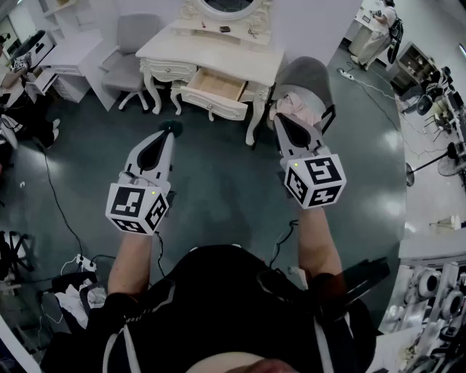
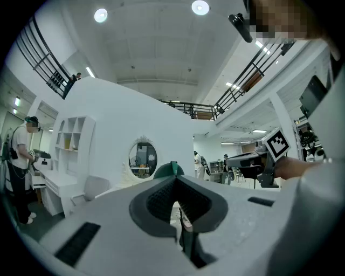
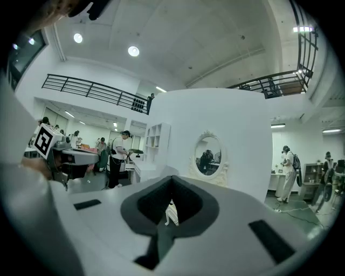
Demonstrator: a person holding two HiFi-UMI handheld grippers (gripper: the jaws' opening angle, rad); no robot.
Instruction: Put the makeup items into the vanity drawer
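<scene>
The white vanity stands ahead with its drawer pulled open and showing a bare wooden bottom. A few small dark items lie on its top below the oval mirror. My left gripper is held over the floor short of the vanity, shut on a dark green round item. That item shows as a green dome past the jaw tips in the left gripper view. My right gripper is shut and holds nothing. It points toward the vanity's right leg. Both gripper views face the mirror.
A grey chair with a pink cloth stands right of the vanity, close to my right gripper. Another grey chair and a white desk are at the left. Cables run across the floor. A person stands further back.
</scene>
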